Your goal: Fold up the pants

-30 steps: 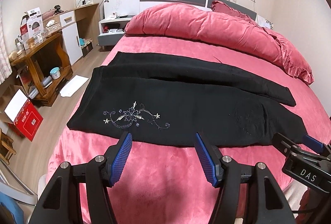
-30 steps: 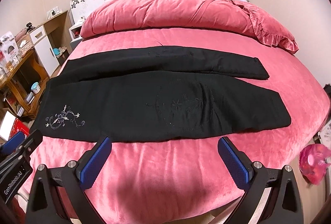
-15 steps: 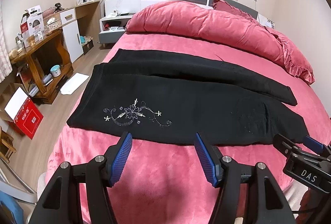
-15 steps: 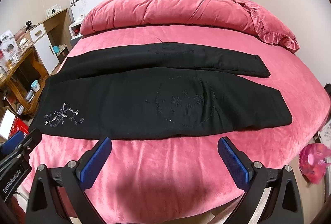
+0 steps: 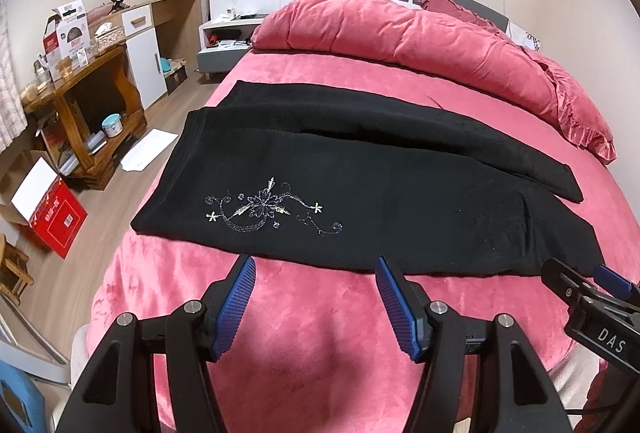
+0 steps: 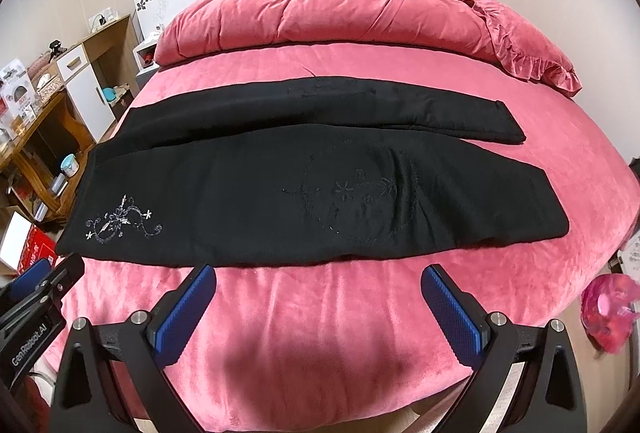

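Black pants [image 5: 360,201] lie flat on bed [image 5: 320,333], legs apart, no fold yet. Left tongs [image 5: 314,269] and right tongs [image 6: 320,273] both open, empty.

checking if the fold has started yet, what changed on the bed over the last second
Almost nothing. The black pants lie spread flat across the pink bed as before, both legs apart and unfolded. The left hand-held gripper and the right hand-held gripper still hover open just short of the near edge of the pants, holding nothing. The views only drifted slightly; nothing was grasped or released.
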Action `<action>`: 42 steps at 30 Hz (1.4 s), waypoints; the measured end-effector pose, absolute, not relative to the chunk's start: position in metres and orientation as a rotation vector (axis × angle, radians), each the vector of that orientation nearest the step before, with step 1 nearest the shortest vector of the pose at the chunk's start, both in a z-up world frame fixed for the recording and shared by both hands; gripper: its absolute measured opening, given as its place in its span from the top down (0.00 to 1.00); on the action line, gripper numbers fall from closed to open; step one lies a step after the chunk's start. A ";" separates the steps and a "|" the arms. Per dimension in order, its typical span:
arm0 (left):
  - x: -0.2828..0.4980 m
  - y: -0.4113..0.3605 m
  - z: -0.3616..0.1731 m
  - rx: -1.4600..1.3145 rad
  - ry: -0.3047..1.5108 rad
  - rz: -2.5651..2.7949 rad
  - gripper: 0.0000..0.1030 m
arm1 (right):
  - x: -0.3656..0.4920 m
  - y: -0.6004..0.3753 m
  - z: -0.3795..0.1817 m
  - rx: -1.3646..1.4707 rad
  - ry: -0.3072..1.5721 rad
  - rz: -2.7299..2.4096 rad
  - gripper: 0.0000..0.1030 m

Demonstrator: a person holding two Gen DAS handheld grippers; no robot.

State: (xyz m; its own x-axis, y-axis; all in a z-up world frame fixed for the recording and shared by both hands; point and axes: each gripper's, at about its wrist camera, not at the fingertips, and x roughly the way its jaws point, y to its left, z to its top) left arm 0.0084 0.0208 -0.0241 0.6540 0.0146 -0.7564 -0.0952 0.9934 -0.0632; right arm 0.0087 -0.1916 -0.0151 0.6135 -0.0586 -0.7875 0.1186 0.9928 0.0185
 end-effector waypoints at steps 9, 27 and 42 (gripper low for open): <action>0.014 0.028 -0.035 -0.101 0.890 0.089 0.38 | 0.011 -0.198 -0.020 0.089 0.907 -0.089 0.00; 0.036 0.105 -0.101 -0.532 1.042 -0.038 0.39 | 0.028 -0.282 -0.076 0.306 1.028 -0.143 0.11; 0.058 0.174 -0.128 -0.683 0.925 0.072 0.39 | 0.017 -0.392 -0.120 0.705 0.981 -0.226 0.14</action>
State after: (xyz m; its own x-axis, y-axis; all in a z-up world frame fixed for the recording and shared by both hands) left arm 0.0579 0.1737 -0.1280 0.6153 -0.2252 -0.7554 -0.3393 0.7893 -0.5117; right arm 0.0166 -0.3915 -0.1205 0.5542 0.1311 -0.8220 0.4776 0.7587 0.4430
